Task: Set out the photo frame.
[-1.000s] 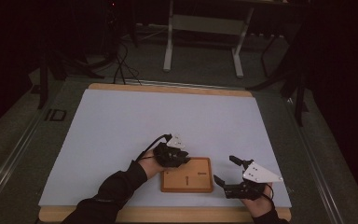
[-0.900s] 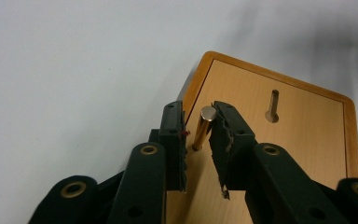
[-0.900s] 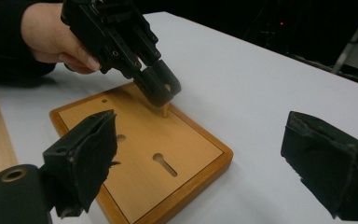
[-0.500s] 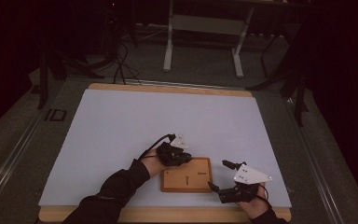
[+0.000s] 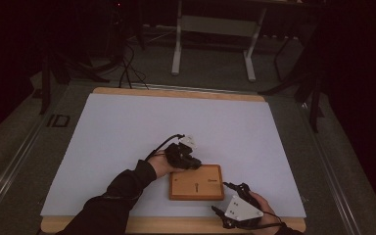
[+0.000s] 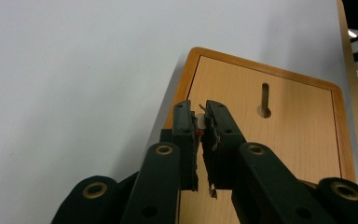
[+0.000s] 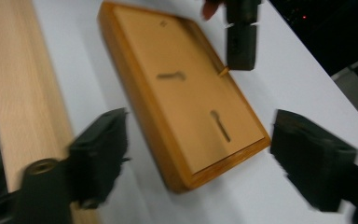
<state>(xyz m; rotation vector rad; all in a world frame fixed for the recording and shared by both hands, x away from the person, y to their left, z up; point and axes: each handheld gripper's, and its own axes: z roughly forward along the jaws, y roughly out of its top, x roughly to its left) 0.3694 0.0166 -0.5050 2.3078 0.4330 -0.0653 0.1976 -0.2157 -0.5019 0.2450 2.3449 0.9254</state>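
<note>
We see a flat wooden board (image 5: 196,182) lying near the front edge of the white sheet (image 5: 127,132) that covers the table (image 5: 176,93), between the two hands. The board has a raised rim around a paler panel, and in the left gripper view we make out a keyhole-shaped slot (image 6: 265,100) cut into that panel; the right gripper view shows two such slots. The left gripper (image 5: 188,161) sits at the board's upper left corner, its black jaws brought almost together on a small pale piece (image 6: 200,121) at the board's edge. We can see a red fleck and some frayed pad material between the jaws, but what the small piece is we cannot tell. The person's dark sleeve (image 5: 122,188) reaches in from the bottom of the high view behind that gripper. The right gripper (image 5: 225,198) is just beside the board's lower right corner, near the table's wooden front edge. Its jaws stand well apart and have just been closing a little, with the near corner of the board showing in the gap between them in its own view, blurred; the pads do not press on the wood.
</note>
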